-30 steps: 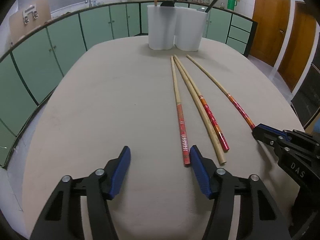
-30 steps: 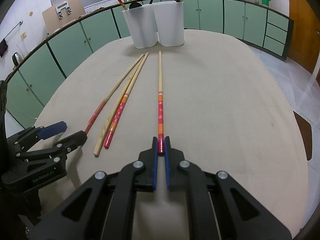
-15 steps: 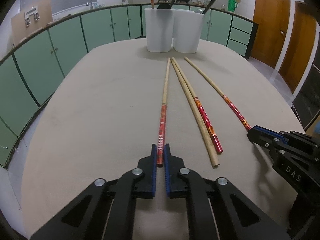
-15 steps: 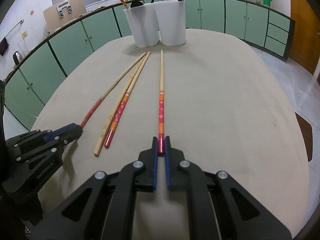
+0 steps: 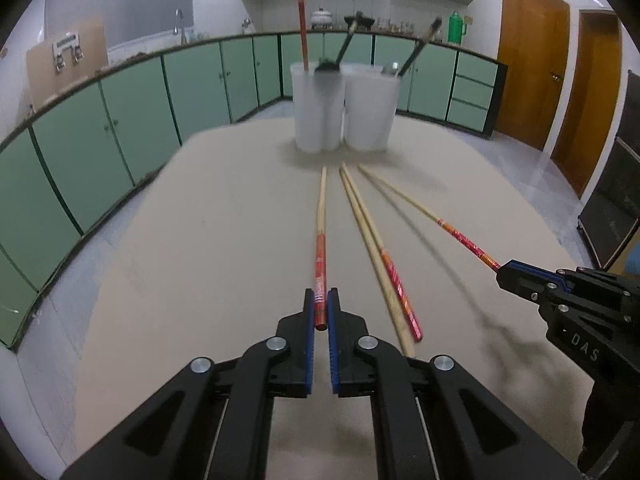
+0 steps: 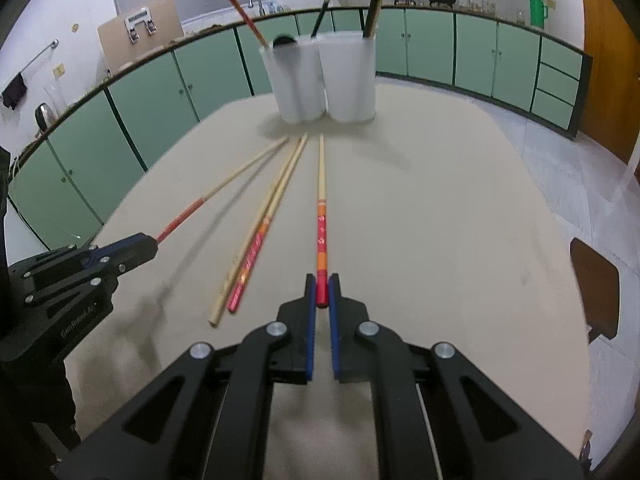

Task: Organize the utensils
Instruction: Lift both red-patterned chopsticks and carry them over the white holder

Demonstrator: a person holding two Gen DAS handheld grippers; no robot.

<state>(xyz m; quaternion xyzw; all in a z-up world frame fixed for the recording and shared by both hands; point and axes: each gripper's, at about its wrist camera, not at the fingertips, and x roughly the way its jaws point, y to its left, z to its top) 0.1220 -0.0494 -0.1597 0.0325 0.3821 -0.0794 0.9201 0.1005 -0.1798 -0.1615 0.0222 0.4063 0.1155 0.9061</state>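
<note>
Each of your grippers has a long chopstick by its red painted end. The left gripper [image 5: 321, 312] has its fingers pressed onto the red-handled chopstick [image 5: 321, 232] that runs up the centre of the left wrist view. The right gripper [image 6: 322, 292] pinches the orange-and-red chopstick [image 6: 321, 208] the same way in the centre of its own view. The left fingers have just been closing, and the stick now sits between them. Two more chopsticks [image 5: 376, 248] lie side by side on the beige surface [image 5: 200, 240] between the held pair, touching along much of their length.

At the top centre of both views stand two white holders [image 5: 344, 108], close together and already carrying a red stick and dark-handled utensils.

You look to be at the pick-up step: both sticks gripped, their far tips near the holders' base. Next, lift each clear, tip it upright and drop it in without knocking the holders.
</note>
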